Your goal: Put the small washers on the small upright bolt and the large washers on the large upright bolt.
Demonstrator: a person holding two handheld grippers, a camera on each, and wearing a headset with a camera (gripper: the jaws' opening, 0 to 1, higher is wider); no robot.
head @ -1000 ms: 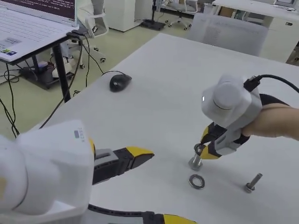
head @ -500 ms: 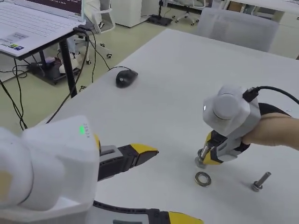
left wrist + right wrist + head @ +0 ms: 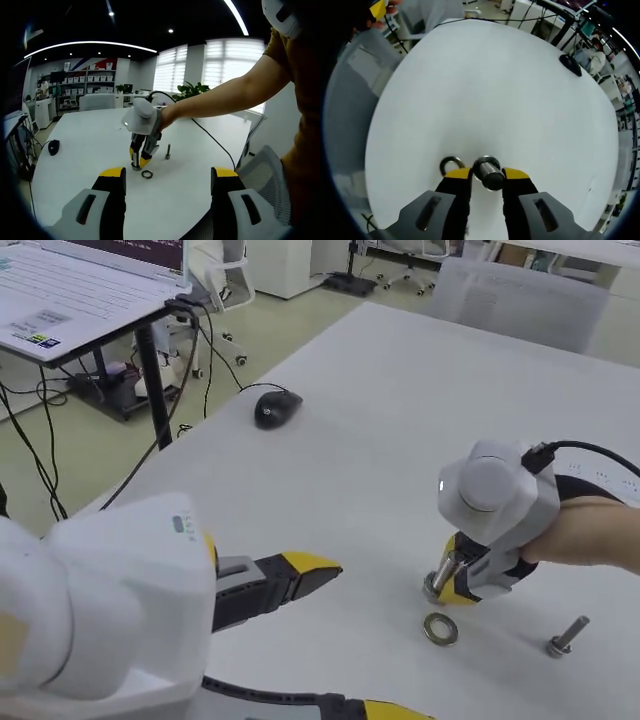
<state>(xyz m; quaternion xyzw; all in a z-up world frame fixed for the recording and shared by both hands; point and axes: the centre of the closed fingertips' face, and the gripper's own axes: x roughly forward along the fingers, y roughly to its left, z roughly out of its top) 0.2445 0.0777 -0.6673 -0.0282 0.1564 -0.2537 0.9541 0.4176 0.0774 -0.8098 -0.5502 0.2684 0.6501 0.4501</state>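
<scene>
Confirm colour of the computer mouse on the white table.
Black computer mouse; best seen in the head view.

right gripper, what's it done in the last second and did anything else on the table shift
The right gripper has sunk lower over the large upright bolt, so its jaws now flank the shaft. Whether they pinch it is unclear. The loose washer, the small bolt and the open left gripper kept their places. The rest is camera shift.
</scene>
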